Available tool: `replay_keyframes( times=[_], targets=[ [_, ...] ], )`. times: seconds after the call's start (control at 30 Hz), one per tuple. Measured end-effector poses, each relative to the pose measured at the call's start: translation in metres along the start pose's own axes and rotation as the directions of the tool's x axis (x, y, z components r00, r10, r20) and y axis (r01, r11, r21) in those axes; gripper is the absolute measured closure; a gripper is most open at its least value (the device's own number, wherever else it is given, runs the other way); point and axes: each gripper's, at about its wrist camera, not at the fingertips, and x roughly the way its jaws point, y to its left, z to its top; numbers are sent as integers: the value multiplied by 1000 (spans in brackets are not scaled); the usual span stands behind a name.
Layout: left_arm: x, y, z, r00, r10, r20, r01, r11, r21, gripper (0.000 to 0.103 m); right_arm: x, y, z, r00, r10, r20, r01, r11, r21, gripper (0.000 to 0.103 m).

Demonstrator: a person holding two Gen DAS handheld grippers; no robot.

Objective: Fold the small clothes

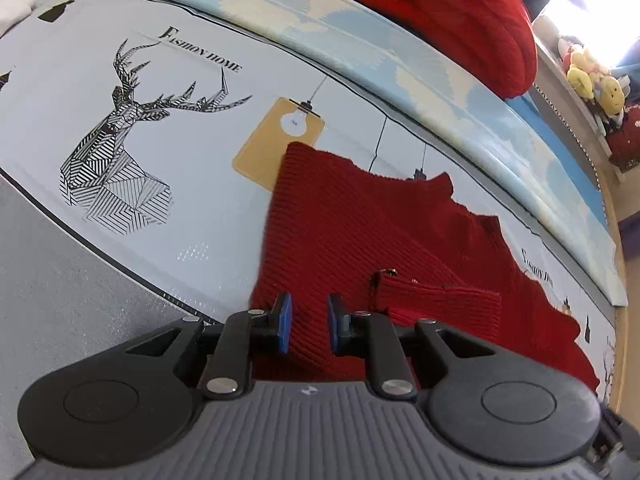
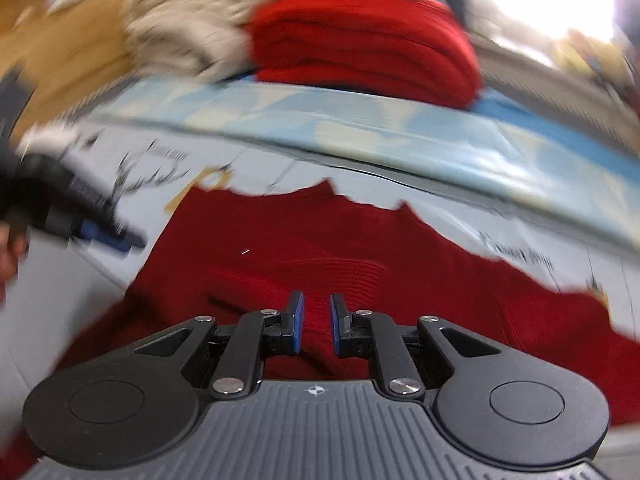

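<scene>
A dark red ribbed knit garment (image 1: 360,232) lies spread flat on a white printed mat (image 1: 180,200). One folded part with a ribbed cuff (image 1: 440,304) lies on top of the garment. My left gripper (image 1: 308,308) hovers over the garment's left edge. Its blue pads (image 1: 285,320) stand a narrow gap apart and pinch nothing. In the blurred right wrist view, my right gripper (image 2: 316,304) hangs over the middle of the same garment (image 2: 320,240), its pads also slightly apart and empty. The left gripper (image 2: 116,240) shows there at the left, held by a hand (image 2: 8,256).
A stack of folded red knitwear (image 2: 360,40) sits behind on a light blue patterned sheet (image 1: 360,40), beside cream clothes (image 2: 188,28). The mat carries a deer print (image 1: 120,128). Plush toys (image 1: 592,80) stand on a shelf at the far right. Grey floor (image 1: 60,280) lies to the left.
</scene>
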Motion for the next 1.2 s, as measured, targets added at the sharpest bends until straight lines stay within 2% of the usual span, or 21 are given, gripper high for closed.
replay_keyframes(
  times=[0.1,0.17,0.27,0.37,0.53,0.63,0.73,0.83,0.87,1.03,1.13,1.17,1.2],
  targets=[
    [-6,2,4,1000,-9,22,9,1000,-15,84,7,30,-4,1000,-20,20,22,988,-151,84],
    [-10,3,7,999,-13,34,14,1000,-28,84,15,43,-6,999,-29,19,32,974,-223,72],
    [-12,2,10,999,-10,48,11,1000,-26,84,29,56,-14,998,-58,-7,54,954,-296,66],
    [-10,3,10,999,-7,37,8,1000,-29,84,42,62,-21,996,-76,-36,59,939,-338,61],
    [-11,8,14,999,-17,36,18,999,-37,84,60,65,-28,989,-134,-61,100,915,-391,61],
    [-11,12,15,999,-10,37,11,999,-37,84,63,62,-26,985,-151,-78,110,916,-386,61],
    [-10,17,17,999,-1,35,3,999,-47,84,63,59,-22,984,-152,-93,108,924,-366,64],
    [-10,20,19,999,5,38,-3,999,-49,84,64,48,-16,980,-173,-95,137,942,-305,98],
    [-10,21,20,999,7,38,-5,999,-49,84,61,42,-14,981,-168,-96,137,955,-265,103],
    [-9,25,22,999,14,38,-11,998,-54,84,42,6,-6,983,-171,-66,165,983,-86,103],
    [-9,24,22,999,16,38,-14,998,-56,84,34,2,-6,994,-108,1,107,990,-91,96],
    [-9,23,21,999,16,37,-14,998,-54,84,33,6,-7,997,-81,12,82,990,-118,79],
    [-9,21,20,999,17,36,-15,999,-52,84,33,12,-9,998,-58,20,60,986,-154,68]
  ],
)
